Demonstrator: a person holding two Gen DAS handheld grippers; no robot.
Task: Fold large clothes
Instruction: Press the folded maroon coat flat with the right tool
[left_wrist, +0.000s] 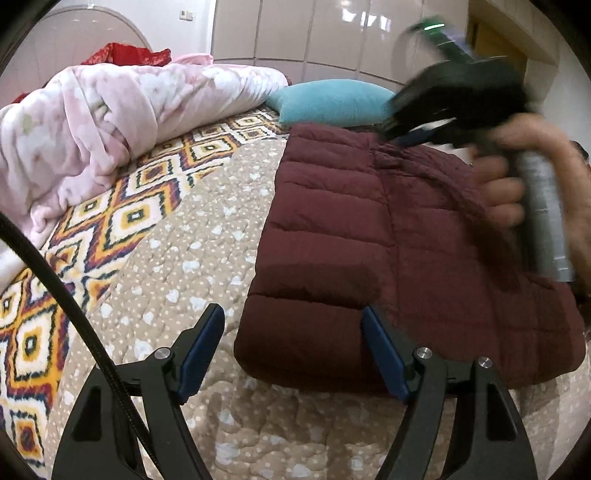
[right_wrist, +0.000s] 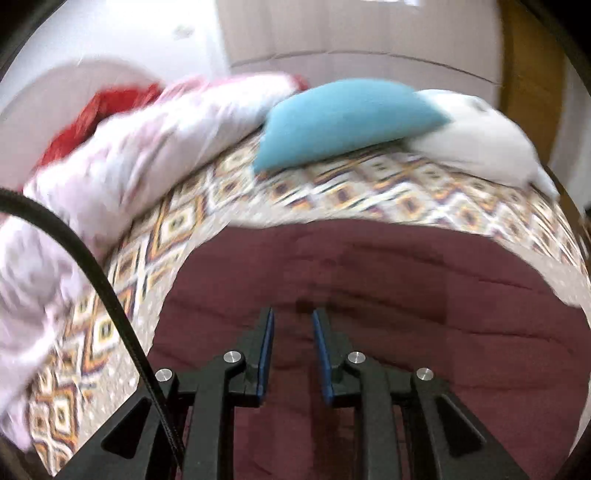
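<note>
A maroon quilted jacket (left_wrist: 388, 258) lies folded into a thick rectangle on a beige dotted bedspread (left_wrist: 177, 229). The left tool (left_wrist: 293, 332) hangs over its near edge with jaws wide apart, nothing between them. A hand (left_wrist: 517, 184) holds the blurred right tool (left_wrist: 421, 133) above the jacket's far edge. A pink blanket (left_wrist: 92, 129) and a teal pillow (left_wrist: 332, 103) lie farther back.
</note>
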